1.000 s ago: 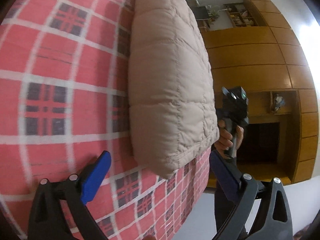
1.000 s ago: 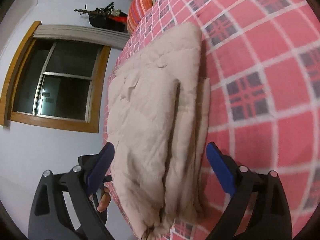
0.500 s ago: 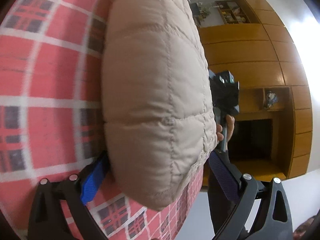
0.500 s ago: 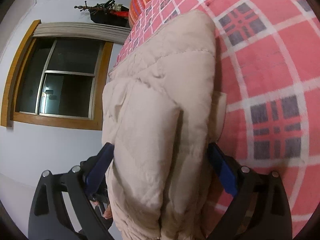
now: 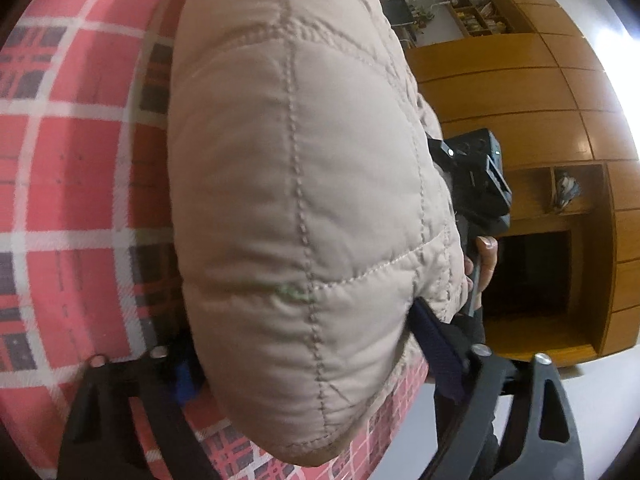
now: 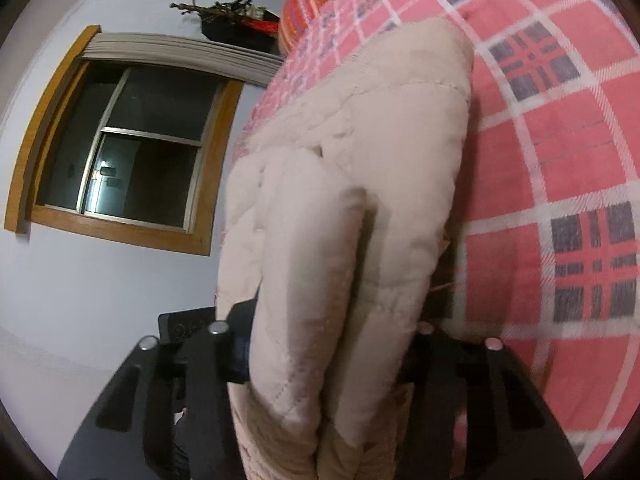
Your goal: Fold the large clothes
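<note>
Red plaid bedspread [image 5: 76, 168] covers bed. Striped orange pillow [image 6: 306, 0] at far end. Wood-framed dark window [image 6: 132, 148] in pale wall. Wooden wall cabinet [image 5: 532, 92] opposite, cluttered shelf [image 5: 474, 16] above it.

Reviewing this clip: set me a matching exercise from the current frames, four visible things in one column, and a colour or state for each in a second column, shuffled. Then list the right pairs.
Column one:
1. quilted jacket
2. bedspread
3. window
4. cushion

Column two:
A. dark panes in a wooden frame
B. orange stripes, at the far end of the bed
C. beige, folded, bulging between both grippers' fingers
D. red plaid with white lines

Pairs: 1-C, 2-D, 3-A, 4-B
</note>
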The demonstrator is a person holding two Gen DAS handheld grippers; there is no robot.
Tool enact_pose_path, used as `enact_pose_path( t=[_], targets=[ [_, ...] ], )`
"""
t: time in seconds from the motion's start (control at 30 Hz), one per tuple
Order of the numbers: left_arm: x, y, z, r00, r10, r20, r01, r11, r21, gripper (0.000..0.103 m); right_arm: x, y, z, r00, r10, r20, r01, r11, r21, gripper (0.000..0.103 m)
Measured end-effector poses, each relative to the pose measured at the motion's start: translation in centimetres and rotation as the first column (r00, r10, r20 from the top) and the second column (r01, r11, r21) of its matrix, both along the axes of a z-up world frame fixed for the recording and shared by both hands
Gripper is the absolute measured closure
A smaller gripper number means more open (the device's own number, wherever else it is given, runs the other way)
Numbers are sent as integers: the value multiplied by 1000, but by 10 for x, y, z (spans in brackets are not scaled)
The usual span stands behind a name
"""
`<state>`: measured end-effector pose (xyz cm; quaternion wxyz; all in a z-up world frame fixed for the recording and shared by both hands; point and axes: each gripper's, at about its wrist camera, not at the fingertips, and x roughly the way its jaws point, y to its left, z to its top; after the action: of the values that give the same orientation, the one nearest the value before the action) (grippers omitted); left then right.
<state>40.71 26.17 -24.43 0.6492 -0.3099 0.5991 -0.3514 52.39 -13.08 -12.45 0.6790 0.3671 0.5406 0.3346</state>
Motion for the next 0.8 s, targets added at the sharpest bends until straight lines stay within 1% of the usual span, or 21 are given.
enact_pose_path(
  t=[0.13, 0.23, 0.33, 0.4, 0.47, 0.57, 0.63, 0.7, 0.73, 0.77, 0.8],
  targets=[
    [-13, 13, 19, 1000, -14, 24, 14, 1000, 3, 21, -14, 7, 16, 999, -5, 37, 5, 1000, 22, 62],
    [-30, 26, 37, 999, -34, 38, 33, 999, 27, 21, -37, 27, 34, 998, 1, 71, -4, 1000, 31, 62],
    [-61, 47, 52, 998, -54, 43, 51, 996, 72, 21, -63, 48, 42, 996, 17, 89, -22, 998, 51, 62],
    [-88, 67, 60, 997, -60, 43, 55, 994, 94, 21, -88, 73, 44, 995, 42, 96, -49, 997, 64, 62],
    [-111, 84, 62, 997, -59, 48, 54, 994, 92, 21, -107, 91, 42, 993, 64, 100, -71, 995, 68, 62],
    [-147, 112, 57, 997, -53, 58, 47, 994, 96, 21, -131, 120, 33, 991, 102, 89, -109, 991, 84, 62],
    [-163, 127, 46, 998, -42, 51, 37, 995, 92, 21, -144, 139, 20, 990, 127, 65, -132, 988, 83, 62],
    [-173, 140, 27, 1000, -17, 24, 15, 996, 91, 20, -150, 151, 7, 990, 138, 43, -141, 988, 68, 62],
    [-172, 140, 20, 1000, -13, 15, 12, 994, 105, 18, -152, 158, -6, 990, 140, 14, -141, 988, 57, 59],
    [-171, 136, 12, 1000, -13, 3, 13, 994, 112, 16, -153, 161, -12, 989, 145, 5, -145, 989, 39, 56],
    [-172, 136, 1, 1000, -15, -14, 17, 995, 98, 14, -153, 163, -20, 990, 144, 0, -144, 989, 24, 49]
  ],
)
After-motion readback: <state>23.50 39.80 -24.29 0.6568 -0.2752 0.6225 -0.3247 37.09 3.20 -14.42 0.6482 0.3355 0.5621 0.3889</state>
